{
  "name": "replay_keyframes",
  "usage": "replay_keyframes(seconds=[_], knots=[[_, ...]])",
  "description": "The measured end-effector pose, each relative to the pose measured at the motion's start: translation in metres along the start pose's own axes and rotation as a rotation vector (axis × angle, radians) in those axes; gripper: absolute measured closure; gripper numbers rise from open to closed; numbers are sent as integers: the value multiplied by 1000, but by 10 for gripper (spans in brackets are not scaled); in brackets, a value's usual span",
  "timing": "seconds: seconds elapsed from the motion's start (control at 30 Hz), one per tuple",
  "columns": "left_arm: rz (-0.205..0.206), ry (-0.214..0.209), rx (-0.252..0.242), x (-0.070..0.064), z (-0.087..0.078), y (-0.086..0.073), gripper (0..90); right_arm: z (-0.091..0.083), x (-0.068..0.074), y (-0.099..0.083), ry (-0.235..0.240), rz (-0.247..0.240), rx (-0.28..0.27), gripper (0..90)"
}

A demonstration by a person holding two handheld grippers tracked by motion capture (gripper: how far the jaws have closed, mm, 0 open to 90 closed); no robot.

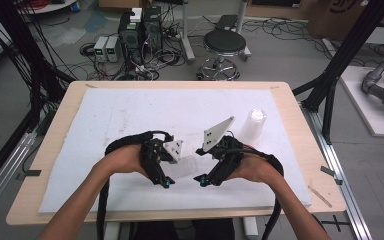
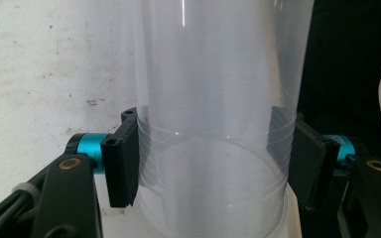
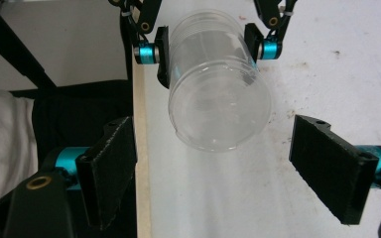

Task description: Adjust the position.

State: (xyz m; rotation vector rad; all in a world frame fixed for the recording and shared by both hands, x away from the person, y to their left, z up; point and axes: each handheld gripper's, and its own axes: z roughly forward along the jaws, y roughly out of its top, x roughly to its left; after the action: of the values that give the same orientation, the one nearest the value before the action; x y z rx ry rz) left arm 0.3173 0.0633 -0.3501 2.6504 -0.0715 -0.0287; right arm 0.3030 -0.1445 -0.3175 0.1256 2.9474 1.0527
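White padding [image 1: 130,115] is covering the wooden table [image 1: 300,145], with a stool [image 1: 224,44] and cabled boxes [image 1: 140,30] sitting on the grey floor beyond. Near the table's front edge, the left gripper [image 1: 166,181] is clamping a clear plastic cup [image 3: 217,94], while the right gripper [image 1: 203,181] is facing it, jaws spread. Another clear cup [image 1: 255,122] is standing well apart.

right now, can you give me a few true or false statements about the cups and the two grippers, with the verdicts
1. The left gripper grips a clear plastic cup from both sides. True.
2. The right gripper is clamped on that cup. False: its jaws stand wide open, apart from it.
3. A second clear cup stands on the white mat. True.
4. The held cup is full of dark liquid. False: it looks empty and see-through.
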Motion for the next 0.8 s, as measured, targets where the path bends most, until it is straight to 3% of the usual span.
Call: replay_keyframes(seconds=[0.3,0.8], knots=[[8,-2,22,-1,4,3,335,7,1,3,4,-13,47,188],[14,-14,23,0,6,5,337,12,1,5,-2,-14,35,234]])
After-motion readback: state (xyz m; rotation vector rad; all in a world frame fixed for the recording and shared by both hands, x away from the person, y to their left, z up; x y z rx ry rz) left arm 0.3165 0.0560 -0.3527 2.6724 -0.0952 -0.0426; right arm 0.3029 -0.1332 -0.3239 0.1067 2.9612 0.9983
